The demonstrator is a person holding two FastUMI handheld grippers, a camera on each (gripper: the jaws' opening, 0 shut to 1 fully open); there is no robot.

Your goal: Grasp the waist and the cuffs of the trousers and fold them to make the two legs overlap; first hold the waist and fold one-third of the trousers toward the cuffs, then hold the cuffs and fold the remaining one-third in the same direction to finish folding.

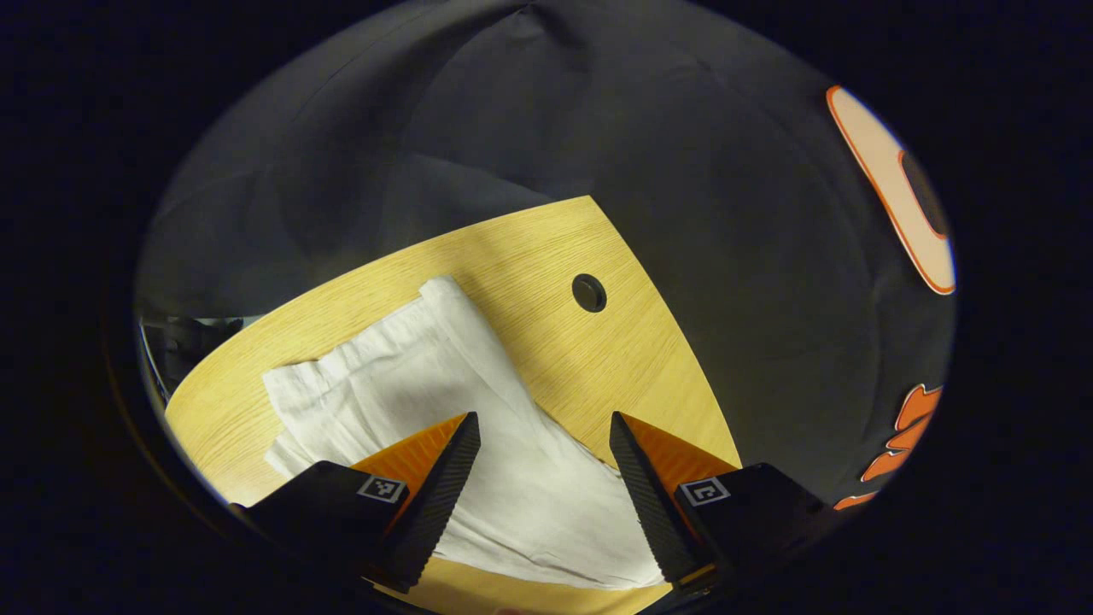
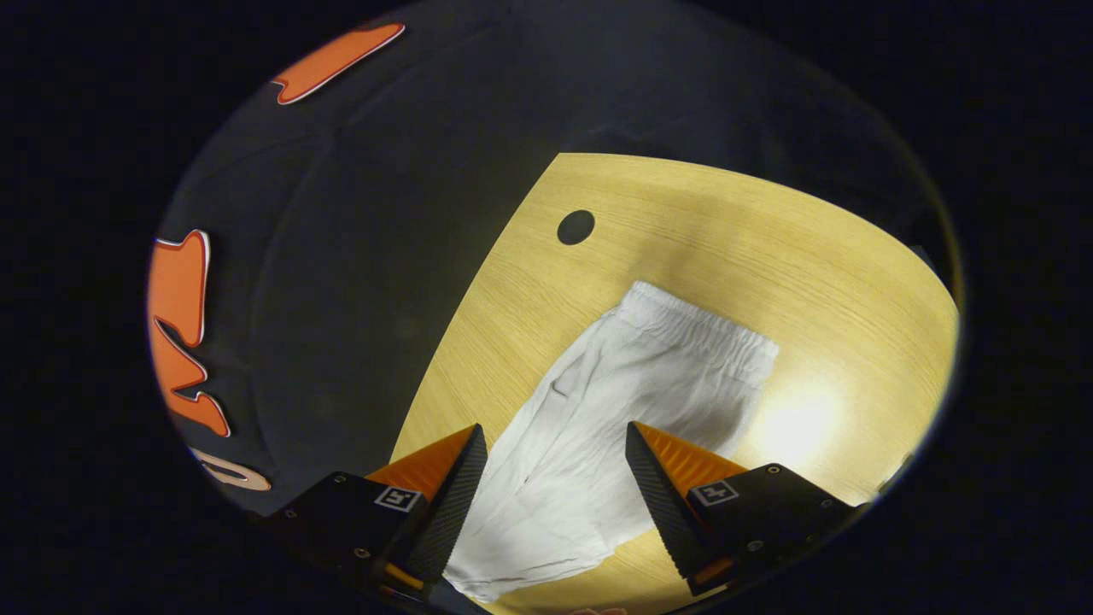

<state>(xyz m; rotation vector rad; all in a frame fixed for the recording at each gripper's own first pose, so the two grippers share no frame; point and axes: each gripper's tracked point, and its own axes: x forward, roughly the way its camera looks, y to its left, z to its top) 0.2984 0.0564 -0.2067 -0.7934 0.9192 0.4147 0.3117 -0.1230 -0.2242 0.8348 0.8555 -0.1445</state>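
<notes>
White trousers (image 1: 444, 401) lie flat on the light wooden table (image 1: 546, 248), their gathered waist end toward the left in the left gripper view. The left gripper (image 1: 545, 424) hovers above the legs, open, nothing between its fingers. In the right gripper view the same trousers (image 2: 623, 401) stretch away, the elastic waist (image 2: 700, 329) at the far end and the leg ends near the bottom edge. The right gripper (image 2: 555, 436) hangs open over the lower legs, not touching the cloth as far as I can tell.
A round cable hole (image 1: 588, 293) sits in the table beyond the trousers, hole (image 2: 575, 227) near the table's left edge in the right gripper view. The table's edge (image 1: 675, 316) drops off to dark cloth. A bright glare spot (image 2: 798, 423) lies right of the trousers.
</notes>
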